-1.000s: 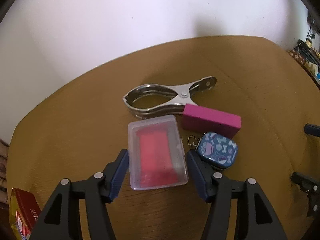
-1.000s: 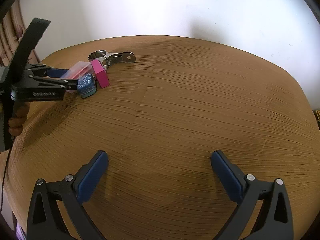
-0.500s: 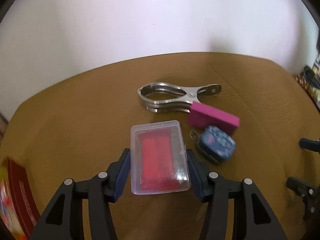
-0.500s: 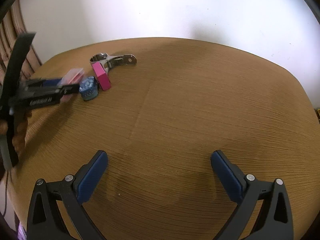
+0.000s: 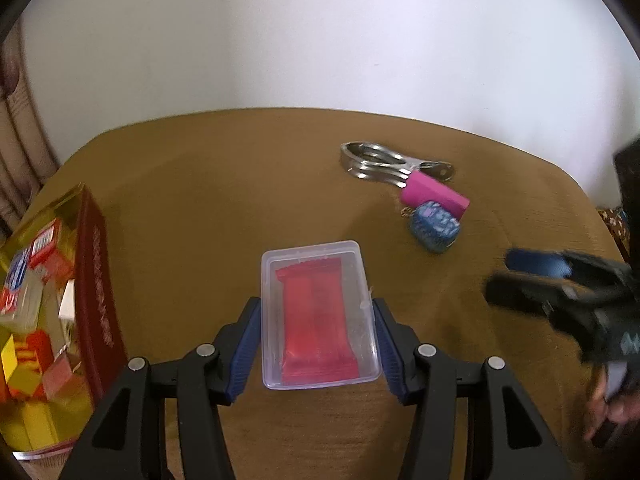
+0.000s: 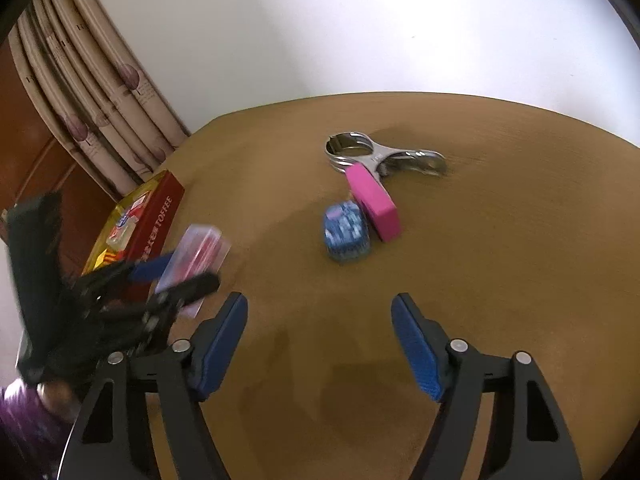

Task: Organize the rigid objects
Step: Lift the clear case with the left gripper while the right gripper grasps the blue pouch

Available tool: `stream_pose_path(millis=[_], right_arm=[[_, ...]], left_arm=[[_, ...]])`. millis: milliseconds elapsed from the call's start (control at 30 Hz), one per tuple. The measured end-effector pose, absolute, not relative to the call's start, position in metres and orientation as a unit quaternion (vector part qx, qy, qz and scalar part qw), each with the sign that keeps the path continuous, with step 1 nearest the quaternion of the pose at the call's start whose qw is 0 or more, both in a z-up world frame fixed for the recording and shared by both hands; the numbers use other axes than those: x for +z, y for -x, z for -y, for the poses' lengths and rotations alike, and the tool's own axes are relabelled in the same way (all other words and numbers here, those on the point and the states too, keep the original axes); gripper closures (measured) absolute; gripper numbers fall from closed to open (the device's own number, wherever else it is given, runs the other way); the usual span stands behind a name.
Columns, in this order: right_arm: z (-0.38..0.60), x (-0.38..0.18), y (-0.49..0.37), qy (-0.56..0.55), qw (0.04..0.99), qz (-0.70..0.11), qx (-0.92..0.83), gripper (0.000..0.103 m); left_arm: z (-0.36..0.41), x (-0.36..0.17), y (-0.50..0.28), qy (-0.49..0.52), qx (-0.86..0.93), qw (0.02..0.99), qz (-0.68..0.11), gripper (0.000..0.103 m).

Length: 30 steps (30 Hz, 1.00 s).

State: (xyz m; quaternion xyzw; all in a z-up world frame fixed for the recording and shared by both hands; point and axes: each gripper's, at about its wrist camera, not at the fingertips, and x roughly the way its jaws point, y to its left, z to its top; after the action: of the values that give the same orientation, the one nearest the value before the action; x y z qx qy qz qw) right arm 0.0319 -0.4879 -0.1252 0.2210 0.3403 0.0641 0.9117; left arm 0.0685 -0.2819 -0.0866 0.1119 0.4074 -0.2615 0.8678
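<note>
Clear plastic box [image 5: 319, 312] with red contents, clamped between left gripper [image 5: 318, 340] pads above brown table [image 5: 200, 200], beside red toffee tin [image 5: 96, 292]. Right gripper [image 6: 320, 344] jaws just narrowed, empty, apart. Box blurred in right view; tin cut off by frame edge.

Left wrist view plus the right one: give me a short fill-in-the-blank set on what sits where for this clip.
1. The left tongs are shut on a clear plastic case holding something ____ in colour.
2. The pink block rests partly on the metal ____.
3. The right tongs hold ____.
4. The red box at the table edge reads ____.

Missing words: red; clamp; nothing; TOFFEE
</note>
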Motion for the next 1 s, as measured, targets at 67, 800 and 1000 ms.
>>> stream_pose_path(millis=[67,800,1000], right_arm=[[0.490,-0.126,-0.043,-0.234,0.907,-0.343,0.074,0.038],[0.481,-0.133,-0.109,-0.156,0.909,-0.385,0.027,0.061],[0.481,-0.135,-0.102,-0.155,0.912,-0.379,0.016,0.074]], left_arm=[[0.275,-0.081,-0.074,-0.101,-0.260,0.868,-0.411,0.048],[0.279,-0.108,-0.083,-0.093,-0.261,0.859,-0.431,0.048],[0.279,-0.108,-0.078,-0.099,-0.257,0.865,-0.420,0.048]])
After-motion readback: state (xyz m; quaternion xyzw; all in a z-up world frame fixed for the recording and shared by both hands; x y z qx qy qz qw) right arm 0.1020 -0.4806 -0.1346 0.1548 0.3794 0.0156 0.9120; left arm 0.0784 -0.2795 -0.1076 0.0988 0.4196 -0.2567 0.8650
